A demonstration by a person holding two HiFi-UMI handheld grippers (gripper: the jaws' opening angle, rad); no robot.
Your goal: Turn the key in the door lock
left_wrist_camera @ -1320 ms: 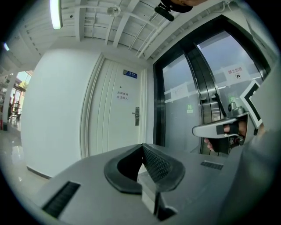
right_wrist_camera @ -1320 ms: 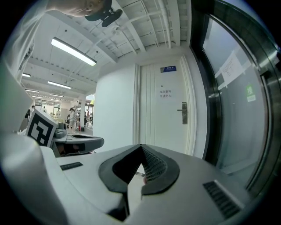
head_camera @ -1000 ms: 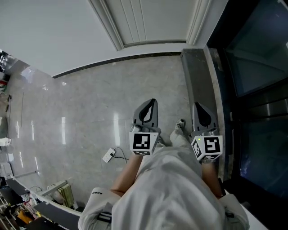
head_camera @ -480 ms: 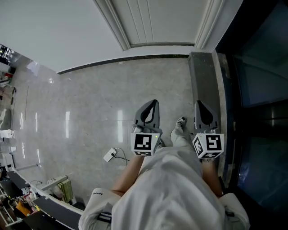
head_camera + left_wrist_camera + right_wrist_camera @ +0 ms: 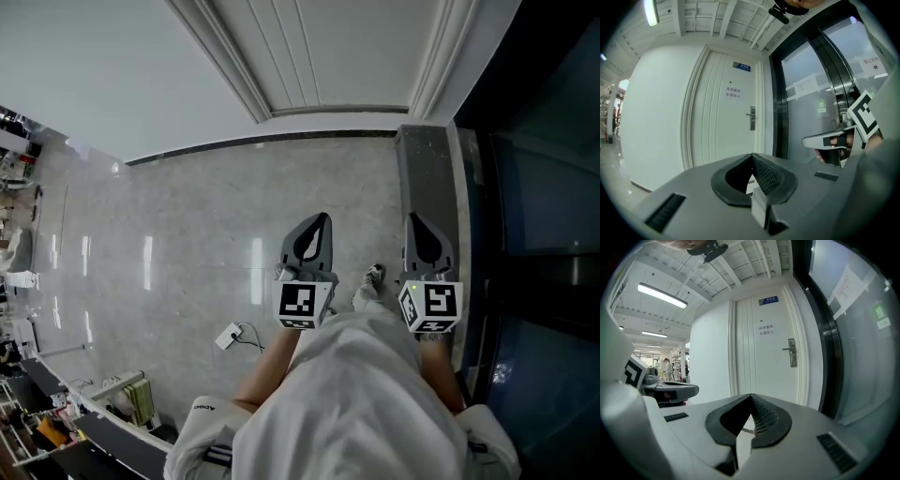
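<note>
A white panelled door (image 5: 319, 56) stands ahead of me. Its metal lock plate with a lever handle (image 5: 751, 118) sits at the door's right edge, and the same lock plate (image 5: 791, 353) shows in the right gripper view. I cannot make out a key in it. My left gripper (image 5: 322, 218) and right gripper (image 5: 411, 219) are held side by side above the floor, well short of the door, both pointing at it. The left gripper (image 5: 752, 155) has its tips together and holds nothing. The right gripper (image 5: 751, 395) is shut too; a thin sliver shows low between its pads, too small to identify.
A dark glass wall (image 5: 544, 187) runs along the right, with a dark stone strip (image 5: 427, 178) at its foot. A white plug and cable (image 5: 228, 336) lie on the glossy floor to the left. Cluttered shelves (image 5: 37, 412) fill the lower left corner. The person's shoe (image 5: 375, 275) shows between the grippers.
The person has stepped towards the door: the door's foot and the dark skirting line sit lower in the head view. Both grippers came forward together and stayed shut.
</note>
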